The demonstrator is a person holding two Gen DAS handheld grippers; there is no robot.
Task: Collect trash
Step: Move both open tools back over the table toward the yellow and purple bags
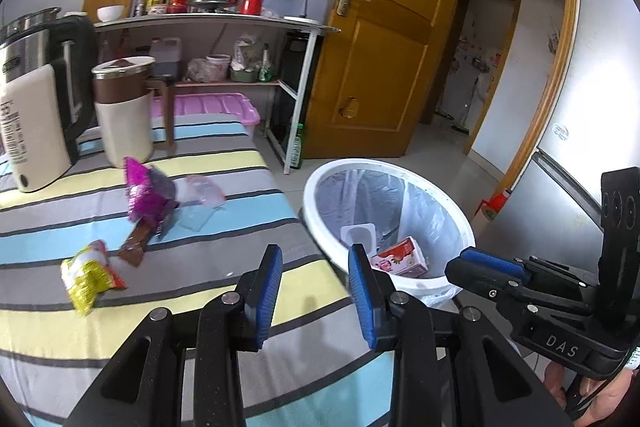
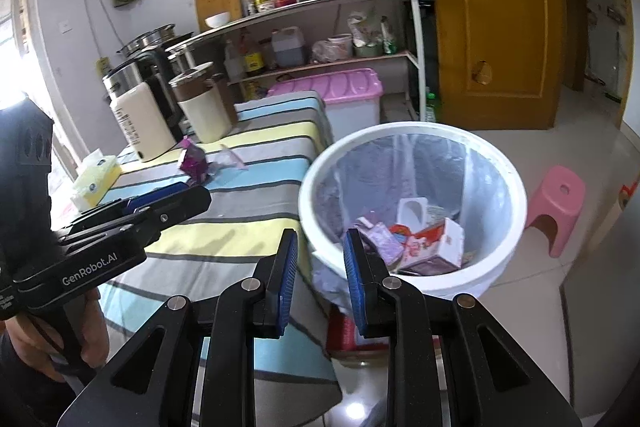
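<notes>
Lower center, both empty: left gripper [image 1: 316, 291] and right gripper [image 2: 320, 275], jaws apart. Yellow wrapper [image 1: 90, 277] lower left, left view only; pink stool [image 2: 558, 207] right view only, beside bin [image 2: 516, 195].

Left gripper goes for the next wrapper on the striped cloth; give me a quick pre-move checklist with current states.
1. Left gripper open and empty: ok.
2. Right gripper open and empty: ok.
3. Trash left on the table: yellow wrapper, purple wrapper, brown wrapper, clear plastic: ok.
4. Path to yellow wrapper unobstructed: ok.
5. Bin beside table, has room: ok.
6. Kettle and jug behind the wrappers: ok.
</notes>
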